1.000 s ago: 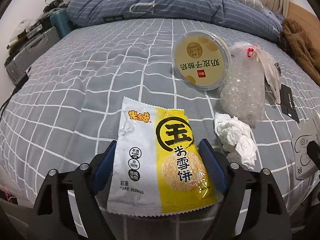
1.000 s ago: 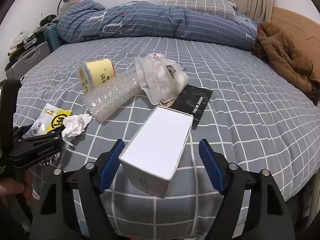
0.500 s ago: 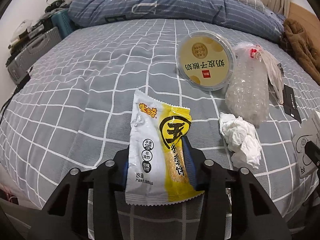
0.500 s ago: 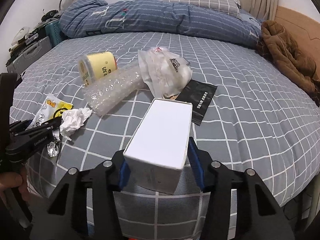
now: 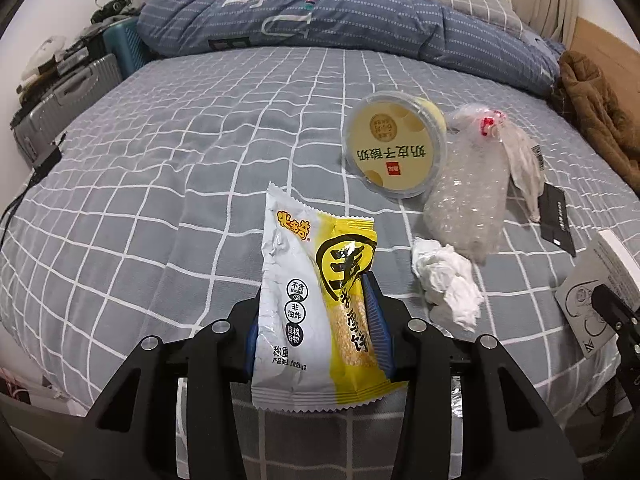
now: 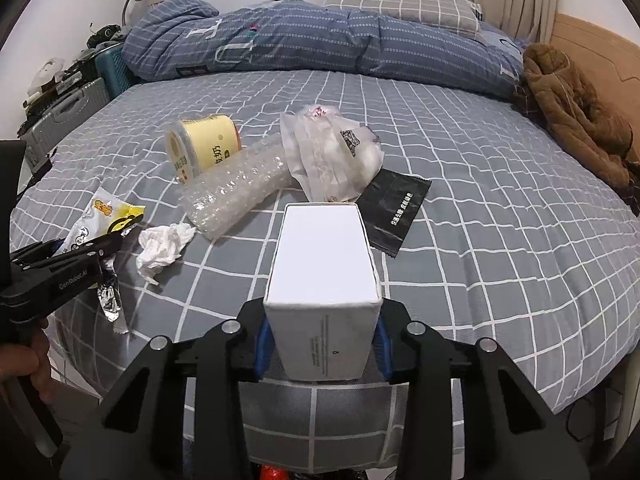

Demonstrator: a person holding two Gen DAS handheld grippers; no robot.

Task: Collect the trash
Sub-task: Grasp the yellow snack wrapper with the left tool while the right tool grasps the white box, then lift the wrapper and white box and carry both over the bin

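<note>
My left gripper [image 5: 314,332] is shut on a white and yellow snack packet [image 5: 296,264], which creases between the blue pads and stands tilted up off the grey checked bedspread [image 5: 160,184]. The jaws of my right gripper [image 6: 322,344] are closing, and their pads press on the near end of a white box [image 6: 322,256]. On the bed beyond lie a crumpled tissue [image 5: 444,280], a roll of bubble wrap [image 5: 468,196], a yellow tub [image 5: 394,148] on its side, a clear plastic bag [image 6: 332,160] and a black pouch [image 6: 396,208].
A rolled blue duvet [image 6: 320,44] and a pillow [image 6: 400,4] fill the far end of the bed. A brown coat [image 6: 572,120] lies at the right by the headboard. Suitcases [image 5: 64,96] stand left of the bed. A hand [image 6: 28,364] holds the left gripper's handle.
Both grippers went from wide open to closed: the left squeezed the snack packet narrow and tilted it up, and the right came in onto the sides of the white box.
</note>
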